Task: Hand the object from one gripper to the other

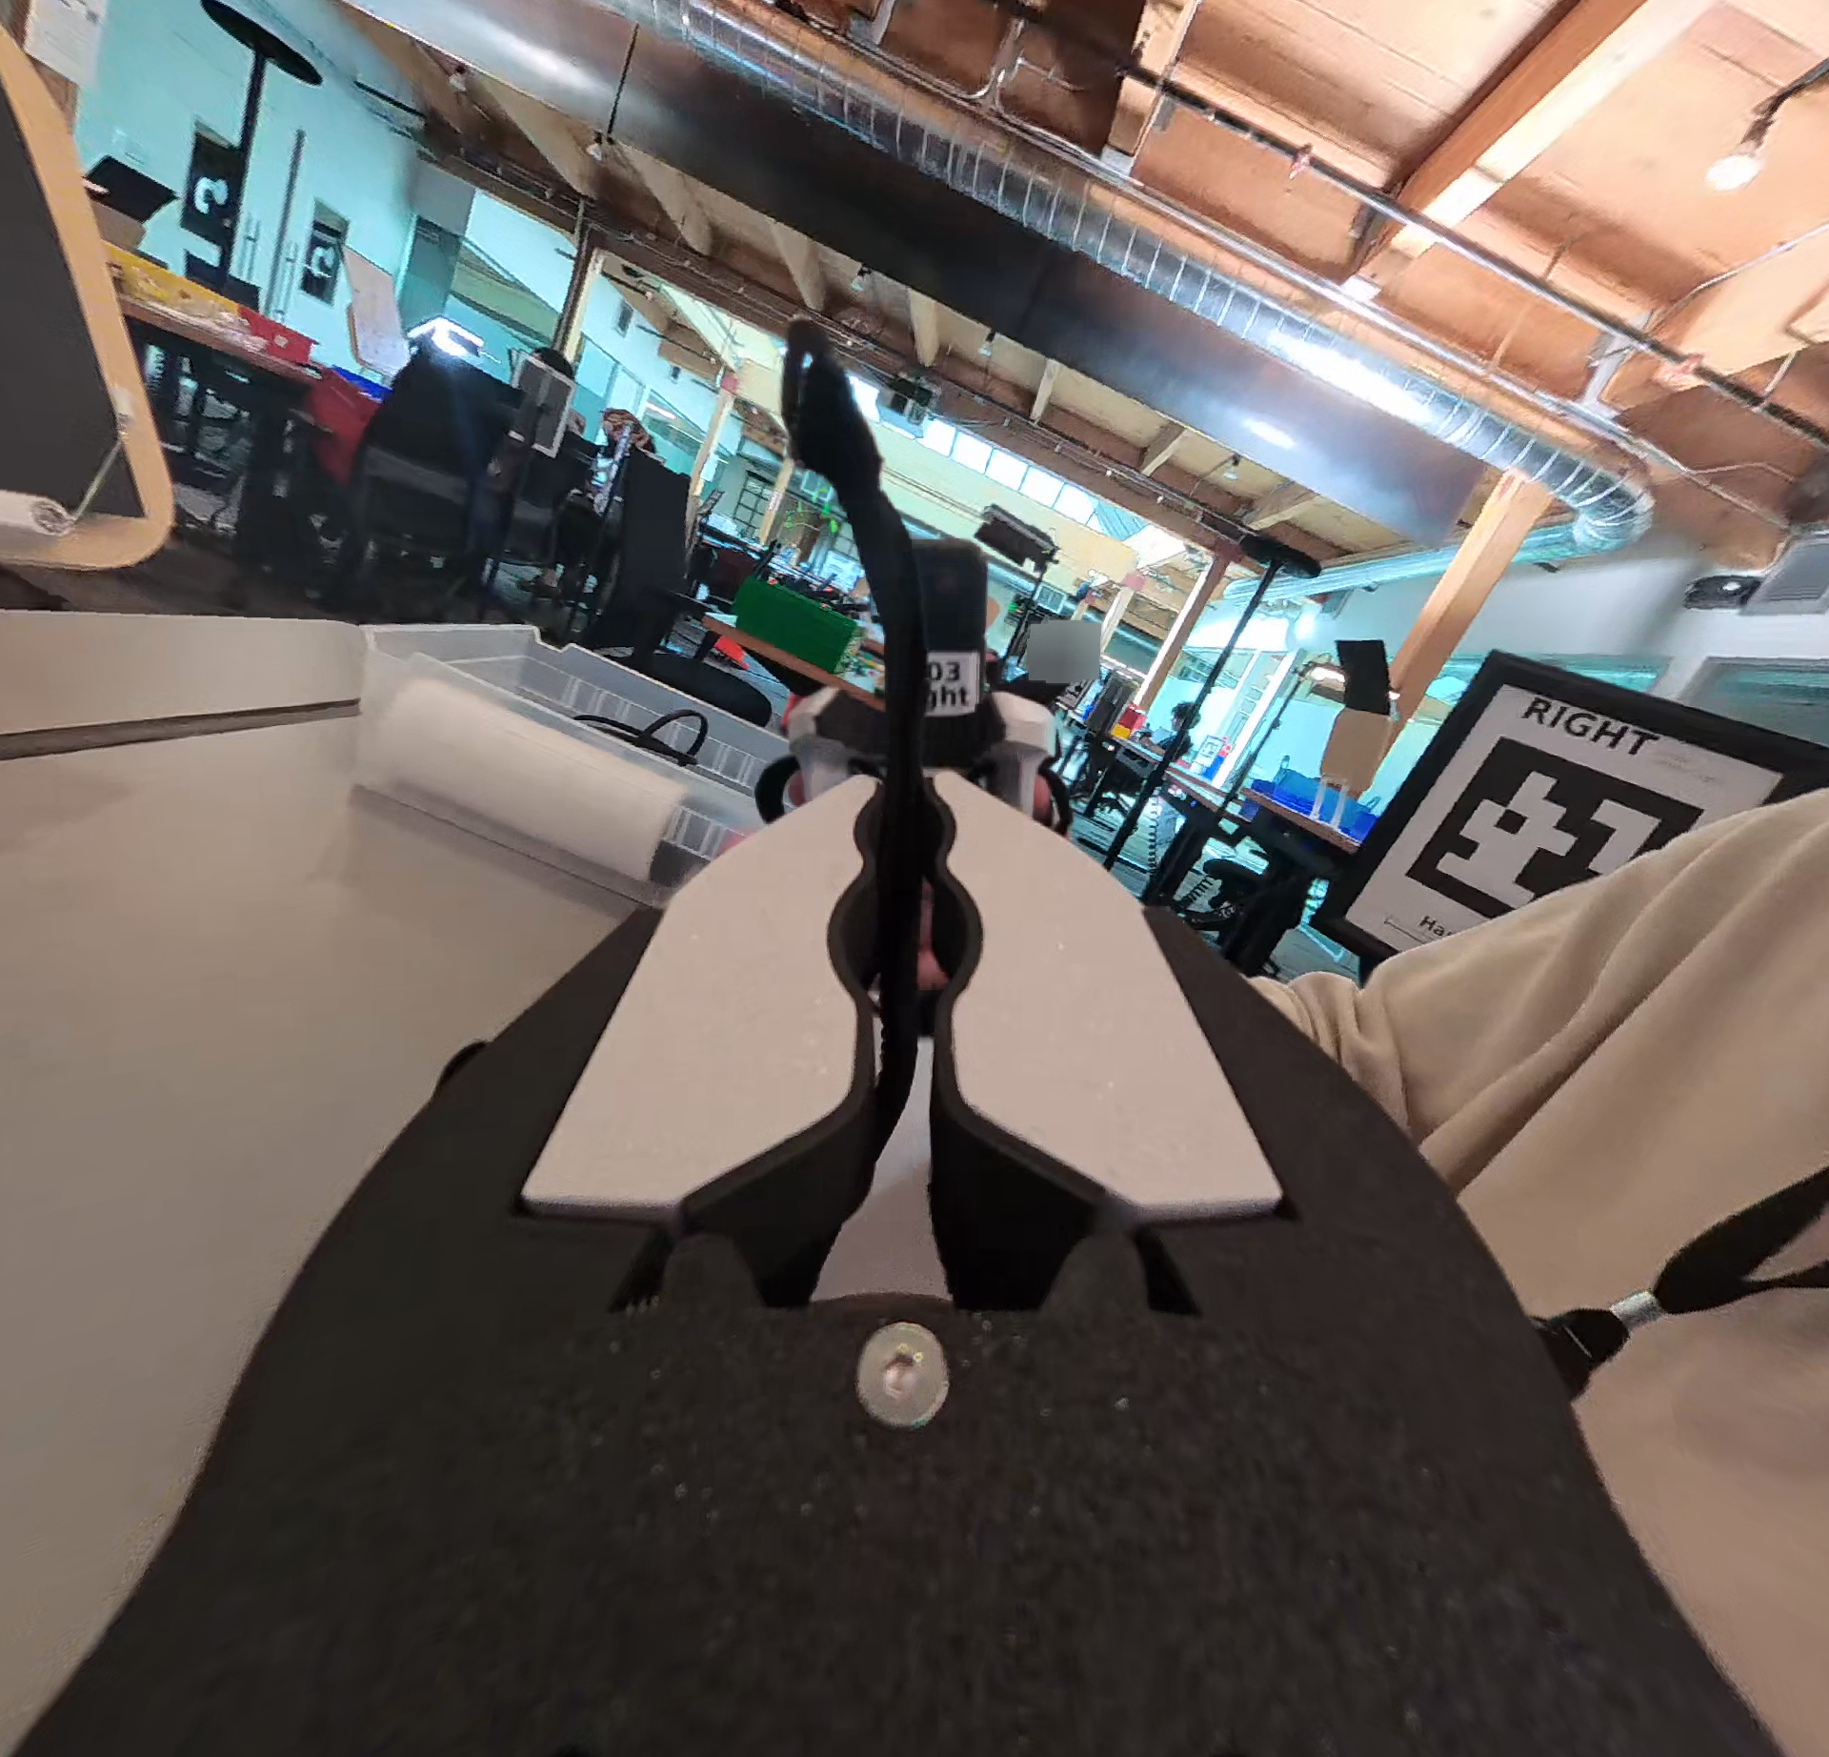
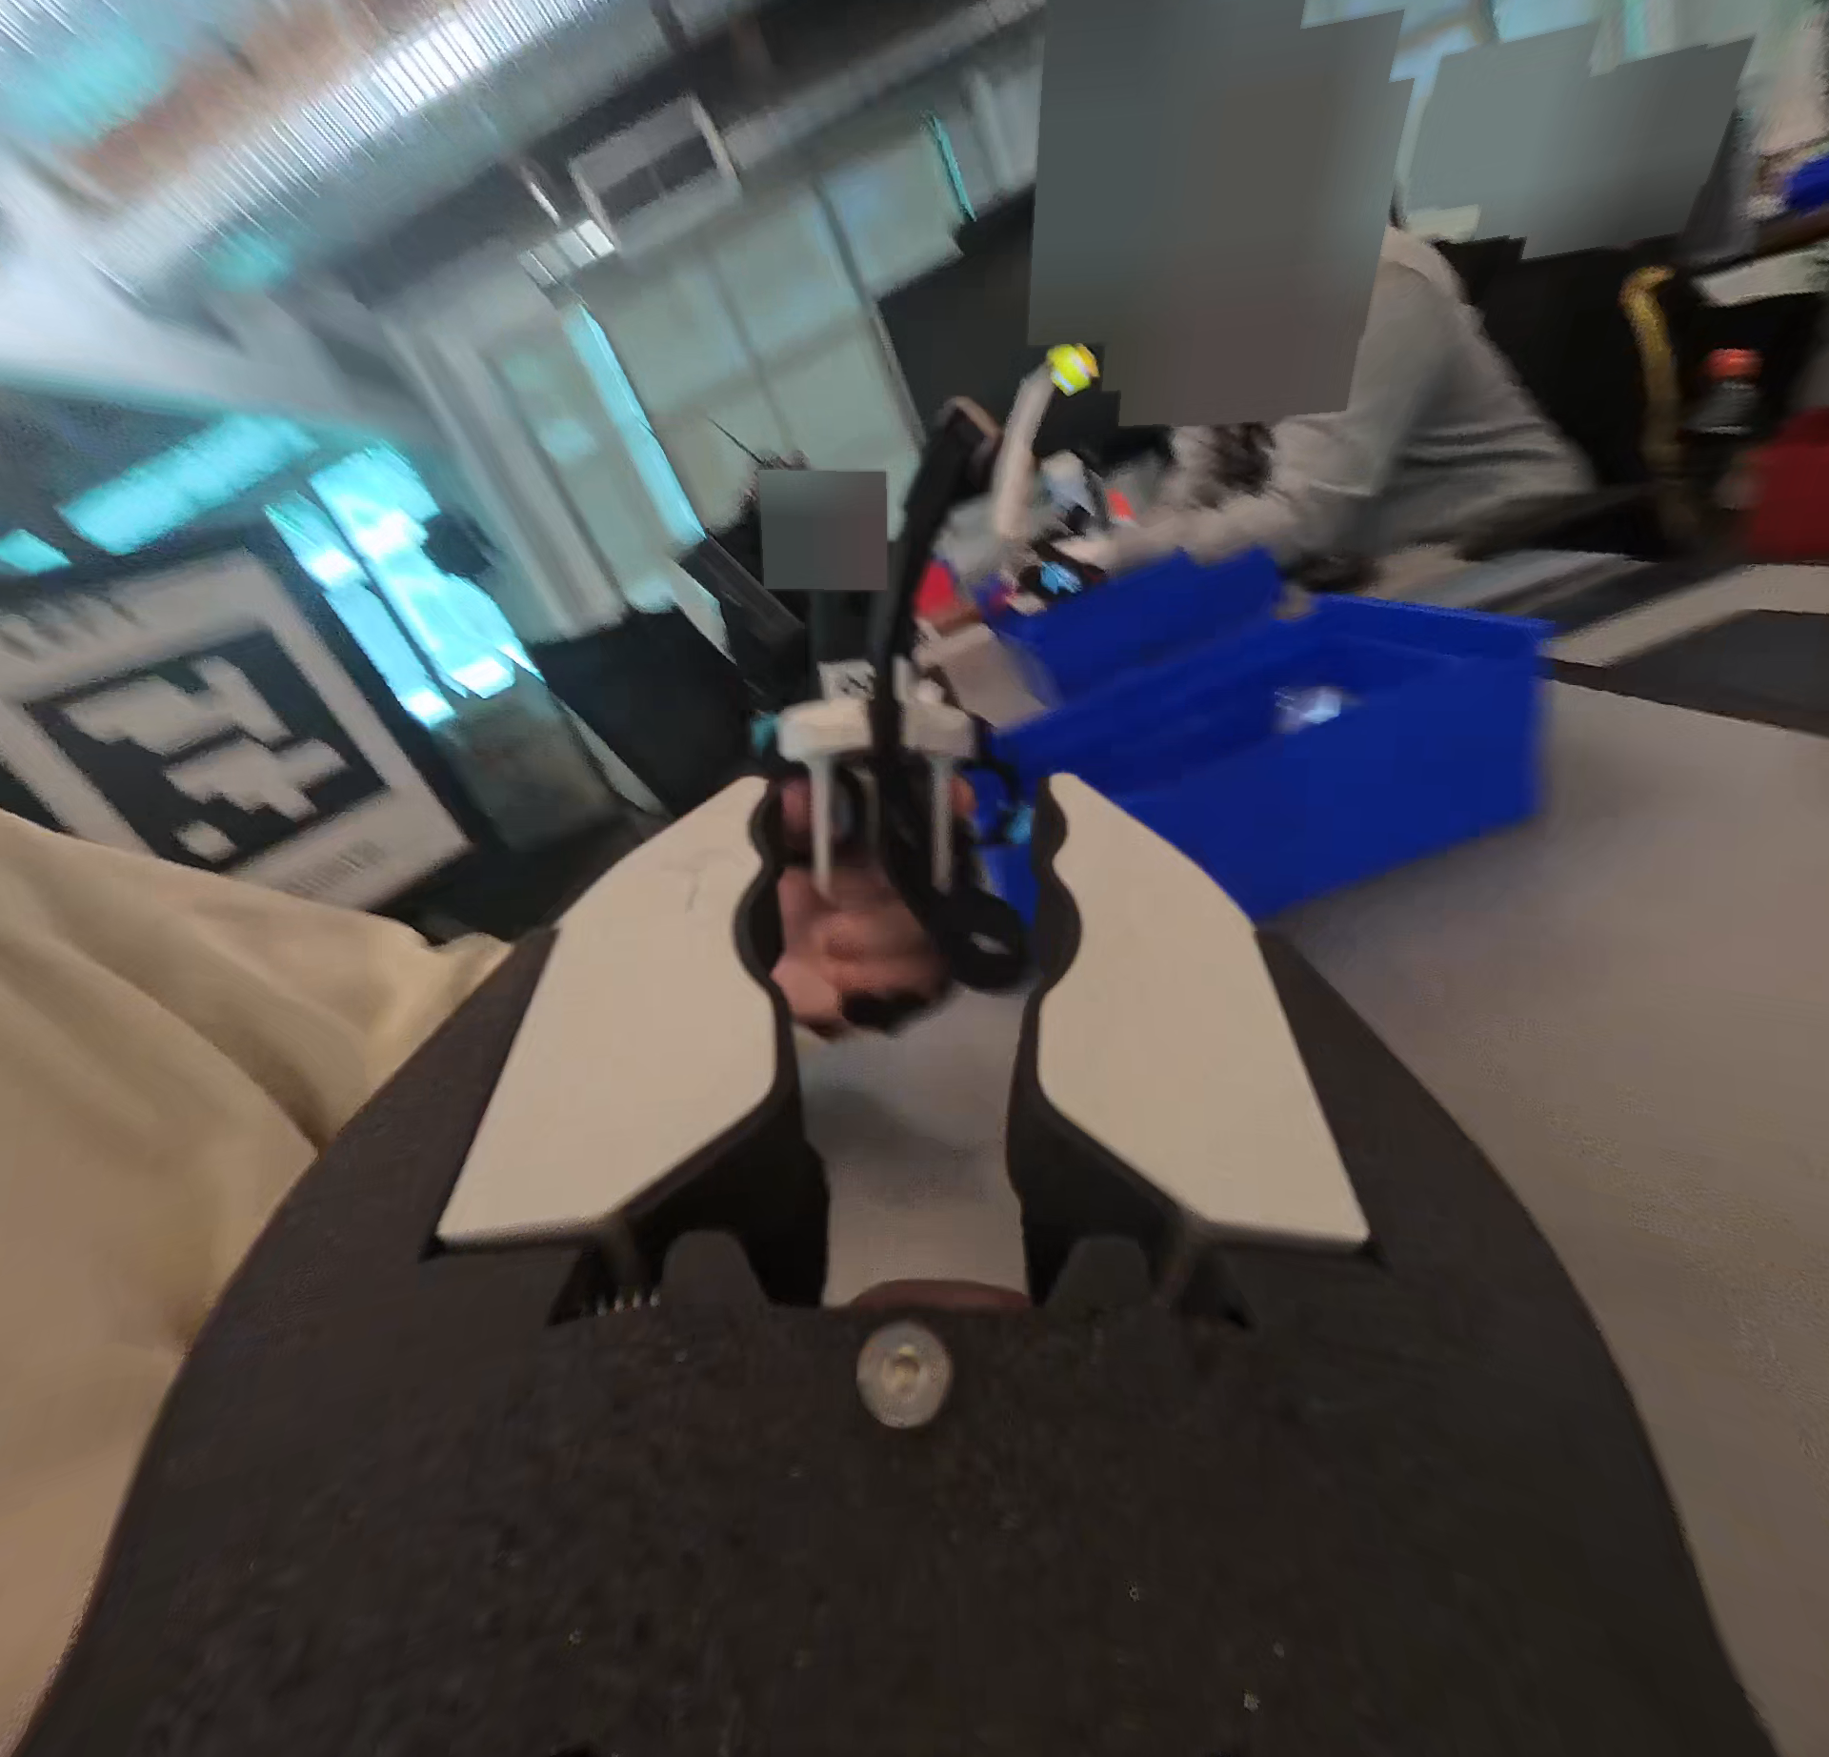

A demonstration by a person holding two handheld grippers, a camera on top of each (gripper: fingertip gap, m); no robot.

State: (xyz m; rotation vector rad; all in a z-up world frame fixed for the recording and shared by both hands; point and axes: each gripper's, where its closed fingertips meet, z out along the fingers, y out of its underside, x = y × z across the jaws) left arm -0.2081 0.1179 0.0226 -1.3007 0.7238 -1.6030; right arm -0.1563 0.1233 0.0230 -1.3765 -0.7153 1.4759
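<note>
On the far left of the left wrist view a grey table (image 1: 198, 918) carries a white roll (image 1: 515, 784) lying against a clear plastic tray (image 1: 594, 670) with a black cable coiled inside. In the middle, the left gripper (image 1: 906, 819) has its two white-faced fingers (image 1: 713, 1017) pressed in on a thin black strap-like object (image 1: 896, 720), which stands upright between them and curves up to a thicker end above the tips. Just behind it the right gripper (image 1: 930, 720) faces this way, close to the strap. To the right stands a framed black-and-white marker board (image 1: 1544, 819), and nearest on the right is a cream sleeve (image 1: 1584, 1066)

The right wrist view is blurred. At its left are the cream sleeve (image 2: 148, 1066) and a marker board (image 2: 198, 749). In the centre the right gripper (image 2: 906, 819) has its fingers (image 2: 1168, 1036) spread apart with a clear gap and nothing between them. Beyond that gap the left gripper (image 2: 871, 729) holds the black object (image 2: 906, 601) upright, with a hand (image 2: 851, 957) below it. To the right a blue bin (image 2: 1336, 720) sits on the grey table (image 2: 1534, 1066), and farther off a person in a grey top leans over a bench
</note>
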